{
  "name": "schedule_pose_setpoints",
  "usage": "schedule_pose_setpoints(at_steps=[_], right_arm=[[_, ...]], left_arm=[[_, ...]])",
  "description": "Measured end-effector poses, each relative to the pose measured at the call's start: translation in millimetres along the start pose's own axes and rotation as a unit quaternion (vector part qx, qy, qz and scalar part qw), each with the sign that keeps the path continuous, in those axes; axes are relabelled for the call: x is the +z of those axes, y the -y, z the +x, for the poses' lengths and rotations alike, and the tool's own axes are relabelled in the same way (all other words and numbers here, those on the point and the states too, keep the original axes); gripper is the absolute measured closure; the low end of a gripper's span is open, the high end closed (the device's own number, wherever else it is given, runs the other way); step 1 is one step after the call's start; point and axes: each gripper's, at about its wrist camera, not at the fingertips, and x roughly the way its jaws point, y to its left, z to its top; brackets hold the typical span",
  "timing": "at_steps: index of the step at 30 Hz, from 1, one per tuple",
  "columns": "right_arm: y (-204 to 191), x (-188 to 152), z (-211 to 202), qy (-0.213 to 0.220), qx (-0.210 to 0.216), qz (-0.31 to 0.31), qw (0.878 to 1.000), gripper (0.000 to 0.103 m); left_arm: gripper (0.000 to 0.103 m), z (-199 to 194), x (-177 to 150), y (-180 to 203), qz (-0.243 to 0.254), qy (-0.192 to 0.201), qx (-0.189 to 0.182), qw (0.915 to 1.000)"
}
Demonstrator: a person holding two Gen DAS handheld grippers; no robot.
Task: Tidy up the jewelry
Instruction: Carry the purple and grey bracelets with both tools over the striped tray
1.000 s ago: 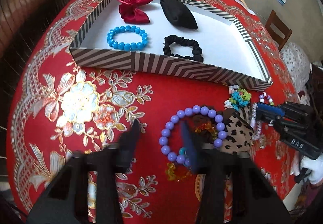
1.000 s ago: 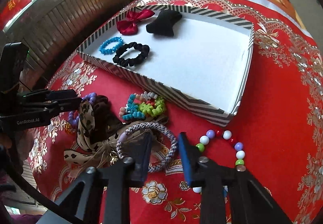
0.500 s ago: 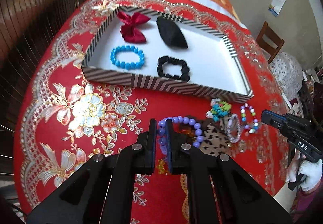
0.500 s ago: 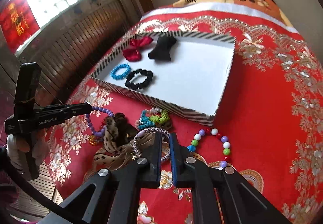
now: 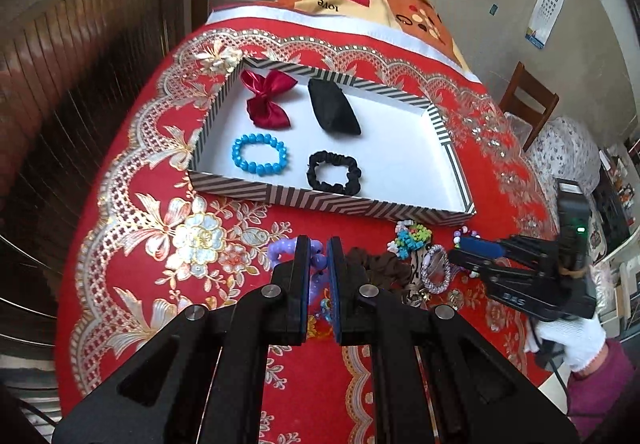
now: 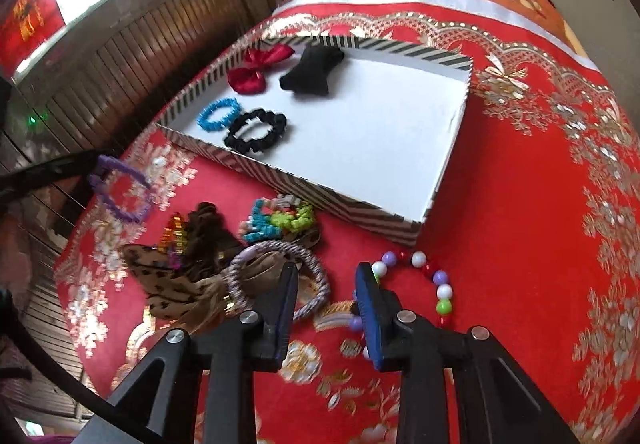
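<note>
The purple bead bracelet (image 5: 316, 258) is pinched between your left gripper (image 5: 318, 248)'s closed jaws and hangs clear of the red cloth (image 5: 140, 211), presumably bound for the striped tray (image 5: 320, 199), where the blue bracelet (image 5: 259, 155) and black scrunchie (image 5: 334, 171) already lie. Your right gripper (image 6: 326, 284), tilted steeply down, is opening and grips nothing, though the braided ring (image 6: 280, 276) looks to lie partly between its jaws.

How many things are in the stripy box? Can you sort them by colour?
In the striped box:
Red: 1 (satin bow)
Black: 2 (cloth piece, scrunchie)
Blue: 1 (bead bracelet)
Total: 4
</note>
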Motion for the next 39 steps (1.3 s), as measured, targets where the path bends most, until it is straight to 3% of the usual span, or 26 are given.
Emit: schedule_pose_setpoints(at_steps=[6,8,10,16,22,39], right_arm=[[-17.7,-1.9,18.2,-0.016,-0.01,-0.053,0.998,0.078],[-16.2,-2.9,16.3,-0.014,-0.008,-0.044,0.999,0.093],[-9.7,-2.3,6.3,-0.002,0.008,-0.019,1.0,0.097],[5.5,3.6,-38.6,0.04,0.033,0.024,0.998,0.097],[10.0,19.6,-63.3,0.064,0.022,0.053,0.996,0.097],[22.8,61.3,-47.5,0.066,-0.007,0.096,0.993,0.097]], left_arm=[[0.096,-3.0,-1.7,-2.9,-0.006,-0.001,0.002,1.0],[0.096,-3.9,-1.0,-0.5,-0.003,-0.001,0.001,1.0],[0.096,-5.5,1.0,1.9,-0.002,0.001,0.0,1.0],[0.096,-12.3,15.6,9.7,0.005,0.014,-0.002,0.9999],[0.096,-12.3,37.6,22.0,0.021,0.023,-0.003,0.9995],[0.096,25.7,92.3,40.0,0.077,0.013,0.003,0.997]])
